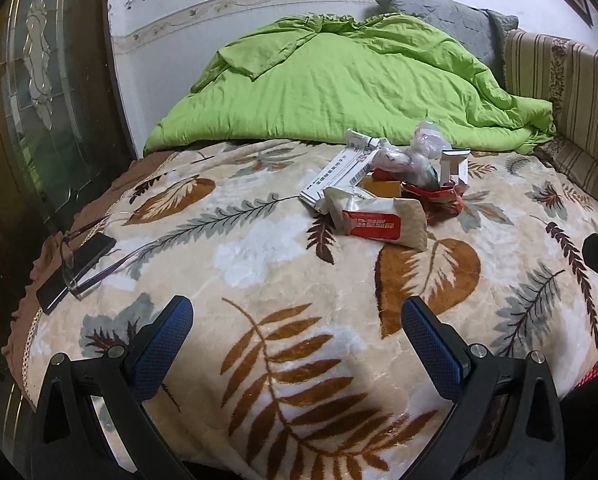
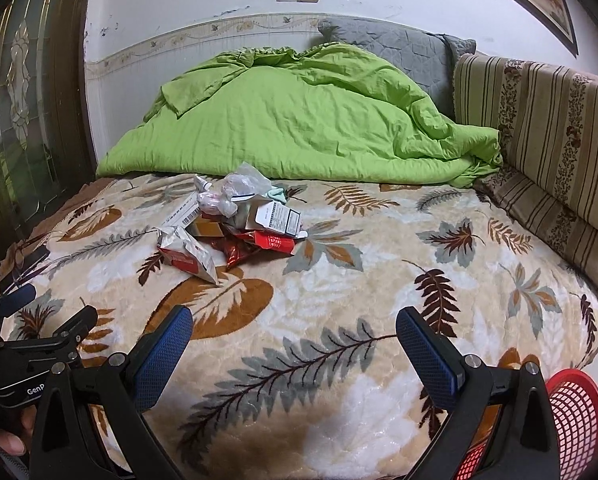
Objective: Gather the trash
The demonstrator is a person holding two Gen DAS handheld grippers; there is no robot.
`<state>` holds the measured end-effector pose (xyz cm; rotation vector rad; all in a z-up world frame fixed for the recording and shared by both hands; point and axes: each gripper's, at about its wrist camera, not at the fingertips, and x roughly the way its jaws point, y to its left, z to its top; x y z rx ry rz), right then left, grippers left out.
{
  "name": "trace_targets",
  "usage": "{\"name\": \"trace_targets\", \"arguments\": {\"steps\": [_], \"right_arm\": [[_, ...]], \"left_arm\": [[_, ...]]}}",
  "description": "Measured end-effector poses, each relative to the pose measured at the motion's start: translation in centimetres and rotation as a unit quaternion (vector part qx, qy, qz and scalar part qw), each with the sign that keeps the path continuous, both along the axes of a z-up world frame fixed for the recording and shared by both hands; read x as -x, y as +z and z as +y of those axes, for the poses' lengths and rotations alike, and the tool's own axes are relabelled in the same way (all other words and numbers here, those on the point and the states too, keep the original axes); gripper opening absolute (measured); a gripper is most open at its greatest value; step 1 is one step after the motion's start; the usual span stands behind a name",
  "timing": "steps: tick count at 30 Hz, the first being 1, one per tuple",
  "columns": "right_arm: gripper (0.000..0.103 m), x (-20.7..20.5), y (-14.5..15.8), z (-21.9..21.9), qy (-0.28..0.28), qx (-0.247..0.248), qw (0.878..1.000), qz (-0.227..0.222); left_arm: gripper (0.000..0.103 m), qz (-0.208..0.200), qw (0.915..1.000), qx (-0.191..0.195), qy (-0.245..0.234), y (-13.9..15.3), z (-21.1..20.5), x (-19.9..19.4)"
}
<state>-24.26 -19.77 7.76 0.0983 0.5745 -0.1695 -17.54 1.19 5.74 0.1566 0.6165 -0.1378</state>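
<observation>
on the bed, a leaf-patterned blanket (image 1: 283, 264) is spread, and a heap of trash (image 1: 387, 188) is gathered near its middle, just in front of a bunched green duvet (image 1: 339, 84). nearest in the heap, a cream wrapper (image 1: 379, 220) with a red label is laid on its side; behind it a long white box (image 1: 339, 176) with a barcode is tilted, a crumpled clear bag (image 1: 419, 156) is piled on top, and red foil (image 1: 439, 198) is seen at the right edge. from the right wrist view the same heap is seen left of centre, with the cream wrapper (image 2: 187, 256), a small white carton (image 2: 275, 218) and red foil (image 2: 243, 250) touching one another.

the left gripper (image 1: 297, 320) is held released above the blanket, its blue pads (image 1: 167, 340) spread wide with nothing between them, well short of the heap. the right gripper (image 2: 295, 328) is likewise held spread, blue pads (image 2: 163, 352) apart and empty, over bare blanket to the right of the heap.

a red mesh basket (image 2: 575, 412) is seen at the lower right of the right wrist view, beside the bed's near edge. a phone (image 1: 75, 268) and a pair of glasses (image 1: 95, 264) are laid together at the blanket's left edge, well apart from the trash. striped cushions (image 2: 539, 128) are stacked along the right side, and a grey pillow (image 2: 395, 52) is propped behind the duvet against the wall.
</observation>
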Motion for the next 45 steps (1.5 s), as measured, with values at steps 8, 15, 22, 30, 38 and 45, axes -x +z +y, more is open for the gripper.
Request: {"name": "trace_targets", "arguments": {"steps": [8, 15, 22, 30, 38, 45], "right_arm": [[0.103, 0.0, -0.1, 0.2, 0.002, 0.004, 1.0, 0.004], [0.103, 0.0, -0.1, 0.3, 0.001, 0.004, 1.0, 0.003], [0.103, 0.1, -0.2, 0.2, 0.003, 0.006, 1.0, 0.006], [0.103, 0.2, -0.2, 0.3, 0.003, 0.006, 1.0, 0.006], [0.103, 0.2, -0.3, 0.3, 0.004, 0.006, 1.0, 0.006], [0.103, -0.6, -0.8, -0.5, 0.015, -0.018, 0.999, 0.032]], "left_arm": [[0.103, 0.002, 1.0, 0.008, 0.004, 0.1, 0.3, 0.1], [0.103, 0.006, 0.9998, 0.017, 0.007, 0.2, 0.7, 0.0], [0.103, 0.007, 0.9998, 0.017, 0.008, 0.1, 0.8, 0.0], [0.103, 0.008, 0.9998, 0.017, 0.007, 0.0, 0.9, 0.0], [0.103, 0.011, 0.9998, 0.018, 0.008, -0.2, 0.9, 0.1], [0.103, 0.066, 0.9946, 0.079, -0.011, -0.3, 1.3, -2.2]]}}
